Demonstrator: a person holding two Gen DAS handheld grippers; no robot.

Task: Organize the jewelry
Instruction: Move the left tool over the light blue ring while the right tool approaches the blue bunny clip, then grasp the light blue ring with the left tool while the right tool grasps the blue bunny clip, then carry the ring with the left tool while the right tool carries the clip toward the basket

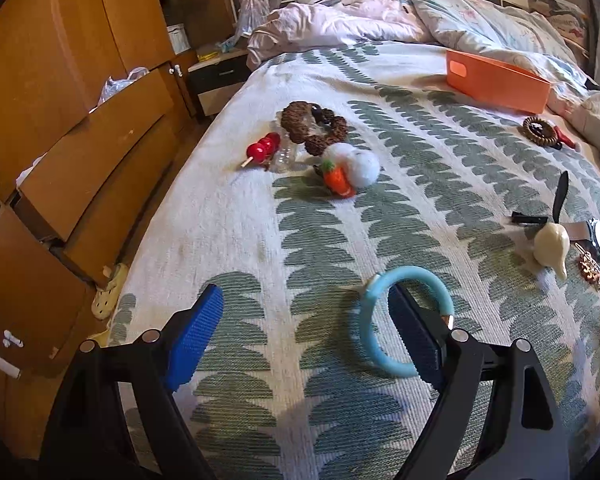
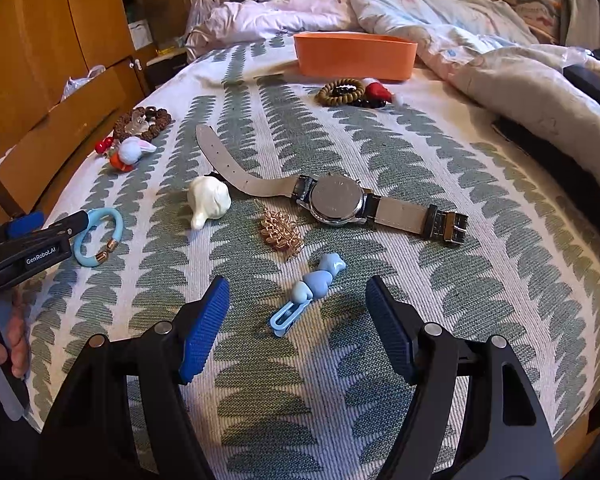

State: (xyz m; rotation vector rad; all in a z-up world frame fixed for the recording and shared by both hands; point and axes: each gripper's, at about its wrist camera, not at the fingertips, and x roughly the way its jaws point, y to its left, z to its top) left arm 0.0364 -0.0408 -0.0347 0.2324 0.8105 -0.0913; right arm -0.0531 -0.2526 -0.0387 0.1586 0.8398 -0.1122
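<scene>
My left gripper [image 1: 306,312] is open above the bedspread, its right finger passing through a light blue bangle [image 1: 374,346] that lies on the bed; the bangle also shows in the right wrist view [image 2: 116,222]. My right gripper [image 2: 298,300] is open, with a blue heart hair clip [image 2: 306,294] lying between its fingertips. A wristwatch [image 2: 336,200], a gold leaf brooch [image 2: 280,234] and a cream figurine [image 2: 208,198] lie just beyond. An orange bin [image 2: 354,56] stands at the far side of the bed.
Brown bead bracelets [image 1: 314,124], a red bead piece [image 1: 262,148] and a white pom-pom with an orange carrot [image 1: 352,170] lie far left. A tan coil hair tie [image 2: 340,92] lies in front of the bin. Wooden drawers [image 1: 80,140] flank the bed's left edge. Rumpled duvets [image 2: 440,20] lie behind.
</scene>
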